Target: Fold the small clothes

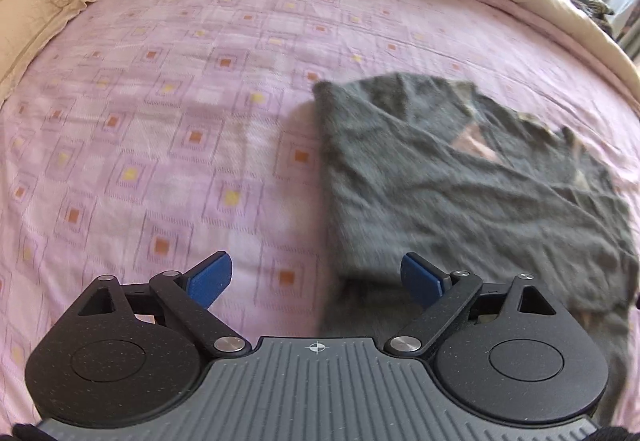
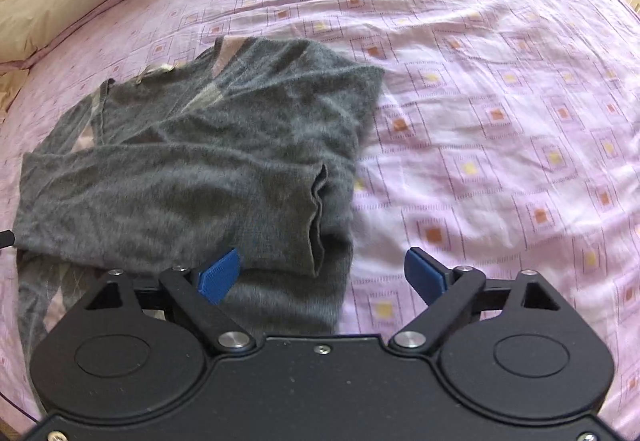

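On the pink bedsheet (image 2: 500, 121) the grey sweater (image 2: 200, 161) lies half-folded, apparently sleeves tucked, toward ten o'clock of the spread, empty right gripper (image 2: 322, 275); left gripper (image 1: 316, 281) likewise gapes, so pinch both near hem corners together.

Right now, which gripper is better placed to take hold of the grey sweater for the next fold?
Probably the right gripper: its open jaws hang over the grey sweater, with the folded sleeve's cuff just ahead. The left gripper, also open, straddles the sweater's edge, half over bare pink sheet.
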### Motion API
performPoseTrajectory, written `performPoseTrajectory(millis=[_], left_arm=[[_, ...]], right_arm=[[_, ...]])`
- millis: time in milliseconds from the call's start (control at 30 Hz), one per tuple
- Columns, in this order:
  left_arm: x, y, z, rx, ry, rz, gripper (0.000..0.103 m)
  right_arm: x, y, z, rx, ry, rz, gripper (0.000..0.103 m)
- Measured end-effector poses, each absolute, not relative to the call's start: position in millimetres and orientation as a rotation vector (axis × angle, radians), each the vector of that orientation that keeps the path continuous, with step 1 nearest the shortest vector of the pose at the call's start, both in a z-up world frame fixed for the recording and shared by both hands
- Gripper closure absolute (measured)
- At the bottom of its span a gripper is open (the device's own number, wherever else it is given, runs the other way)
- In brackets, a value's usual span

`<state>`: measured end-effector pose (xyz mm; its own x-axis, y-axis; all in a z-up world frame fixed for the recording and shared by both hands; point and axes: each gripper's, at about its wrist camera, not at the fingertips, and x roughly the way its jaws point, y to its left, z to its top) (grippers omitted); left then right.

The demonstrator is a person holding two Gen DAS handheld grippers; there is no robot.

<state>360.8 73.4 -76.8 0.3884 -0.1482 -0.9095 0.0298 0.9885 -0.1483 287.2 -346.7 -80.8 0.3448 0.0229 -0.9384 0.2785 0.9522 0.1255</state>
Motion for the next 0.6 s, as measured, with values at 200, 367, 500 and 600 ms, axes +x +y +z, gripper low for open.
performPoseTrajectory(millis=[200, 367, 500, 600], left_arm=[[313.4, 68.7, -76.6, -0.098, 1.203, -0.18, 0.01], [278.3, 68.2, -79.8, -0.076, 1.226, -0.225, 0.009], [253.1, 69.1, -83.8, -0.07, 1.247, -0.254, 0.009], [236.5, 67.6, -92.2, -0.05, 1.276, -0.28, 0.009]], right_arm=[[254.8, -331.0, -86.3, 0.298, 1.262, -0.143, 0.008], [225.0, -316.9, -91.2, 0.317, 1.284, -0.124, 0.006], [203.1, -306.0, -94.9, 0.31, 1.299, -0.114, 0.005], [187.3, -300.8, -99.7, 0.311, 1.316, -0.113, 0.003]])
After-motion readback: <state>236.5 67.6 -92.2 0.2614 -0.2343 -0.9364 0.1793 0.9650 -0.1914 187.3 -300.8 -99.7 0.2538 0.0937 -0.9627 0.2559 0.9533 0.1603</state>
